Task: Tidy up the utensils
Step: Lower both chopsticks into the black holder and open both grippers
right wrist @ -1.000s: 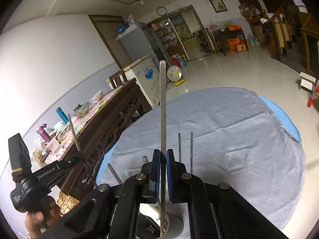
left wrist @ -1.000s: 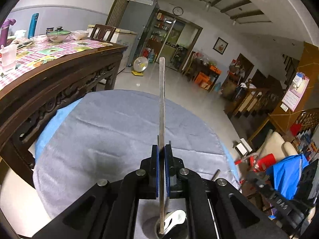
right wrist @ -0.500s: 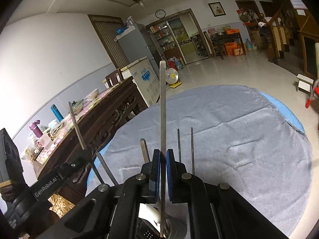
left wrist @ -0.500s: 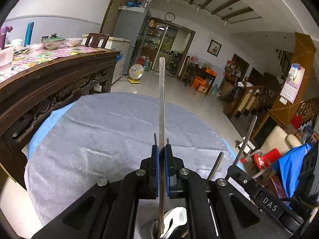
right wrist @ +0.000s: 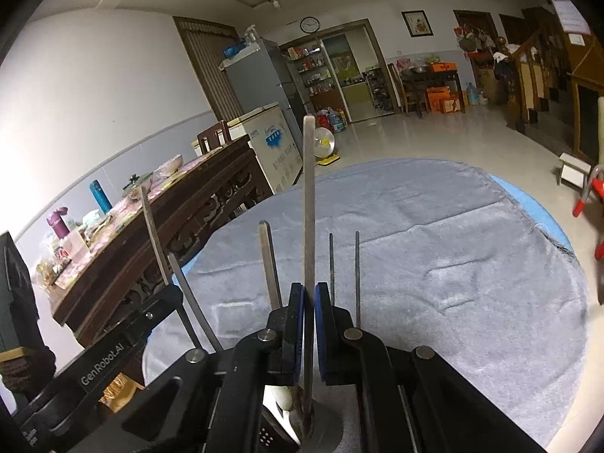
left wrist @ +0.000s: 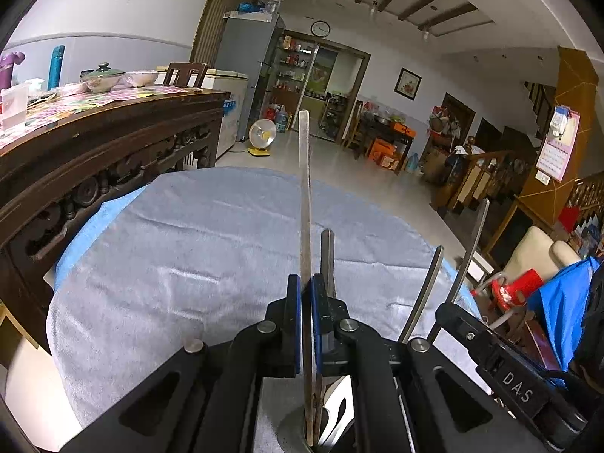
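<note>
Between the blue pads of the left gripper (left wrist: 306, 298) stands a flat metal utensil handle (left wrist: 304, 188), upright, its lower end reaching down into a round metal holder (left wrist: 292, 432) at the bottom edge of the left wrist view. The jaws are closed tight on that handle, with no gap to either side. Just behind it a second, shorter handle (left wrist: 327, 260) rises from the same holder, and something white (left wrist: 339, 404) lies beside the holder's mouth; what it is cannot be told.

The right gripper (right wrist: 308, 302) is likewise clamped on a flat metal handle (right wrist: 309, 196) that stands upright with its foot in the holder (right wrist: 324, 430). Around it in the right wrist view stand a shorter flat handle (right wrist: 270, 264) just to the left and two thin dark rods (right wrist: 356, 275) just to the right, all upright.

Each camera catches the other tool: in the left wrist view the right gripper's black body marked "DAS" (left wrist: 517, 385) appears at lower right with two slanted handles (left wrist: 468, 249) near it; in the right wrist view the black body marked "GenRobot.AI" (right wrist: 102, 362) sits at lower left.

Everything rests over a round table covered by a grey cloth (right wrist: 453, 264) with a blue layer (left wrist: 79, 230) showing at the edge. A dark carved wooden table (left wrist: 94, 158) stands beside it, and a small fan (right wrist: 324, 143) sits on the tiled floor beyond.
</note>
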